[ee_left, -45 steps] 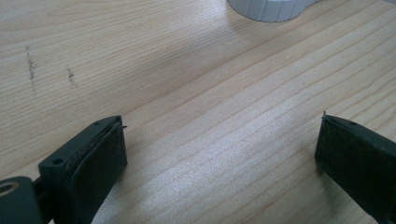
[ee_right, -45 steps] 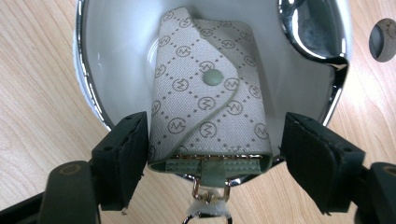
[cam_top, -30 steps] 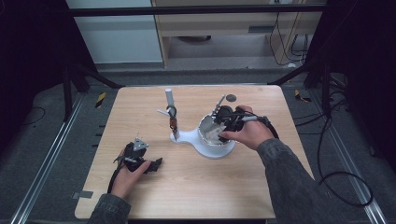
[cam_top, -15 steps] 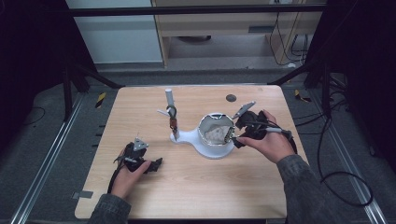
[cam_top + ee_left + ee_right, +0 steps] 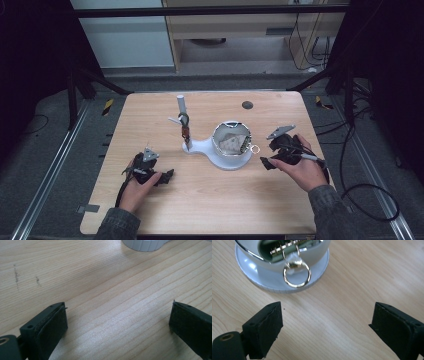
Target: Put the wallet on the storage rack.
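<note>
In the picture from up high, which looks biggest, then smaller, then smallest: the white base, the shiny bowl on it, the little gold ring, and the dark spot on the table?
1. white base, the largest
2. shiny bowl, sitting on it
3. dark spot and gold ring: both tiny and look about alike, so I won't rank them.

The high view is dim, dark toward both sides of the frame, with only the counter (image 5: 150, 125) evenly lit (soft and low in detail). In both close views a pale sheen crosses the wood grain mid-frame, the black pads (image 5: 53, 325) at the bottom edge look slightly blurred, and the chrome ring (image 5: 296, 275) glints.
</note>
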Available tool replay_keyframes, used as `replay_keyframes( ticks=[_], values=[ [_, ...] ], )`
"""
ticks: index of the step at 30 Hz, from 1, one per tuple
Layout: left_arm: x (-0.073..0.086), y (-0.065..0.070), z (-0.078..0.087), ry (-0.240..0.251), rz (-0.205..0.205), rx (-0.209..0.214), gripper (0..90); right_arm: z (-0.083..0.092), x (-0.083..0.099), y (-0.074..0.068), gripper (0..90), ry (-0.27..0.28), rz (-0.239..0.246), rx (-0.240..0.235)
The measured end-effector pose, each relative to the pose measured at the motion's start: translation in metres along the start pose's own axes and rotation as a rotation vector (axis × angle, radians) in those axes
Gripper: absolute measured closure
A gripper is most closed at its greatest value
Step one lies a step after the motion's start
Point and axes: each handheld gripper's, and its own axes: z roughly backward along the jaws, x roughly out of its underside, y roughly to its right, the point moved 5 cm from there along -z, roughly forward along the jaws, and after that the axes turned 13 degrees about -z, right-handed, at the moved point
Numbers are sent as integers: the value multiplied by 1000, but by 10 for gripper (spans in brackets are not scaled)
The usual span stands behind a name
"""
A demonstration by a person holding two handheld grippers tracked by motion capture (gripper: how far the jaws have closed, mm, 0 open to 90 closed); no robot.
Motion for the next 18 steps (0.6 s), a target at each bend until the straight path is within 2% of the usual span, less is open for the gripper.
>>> replay_keyframes(
  ticks=[9, 18],
  values=[
    [0, 0, 0, 0, 1, 0, 9, -18, 33, 10, 104, -13, -83, -21],
    [0, 0, 0, 0, -2, -1, 9, -36, 51, 16, 90, -29, -140, -21]
  ],
)
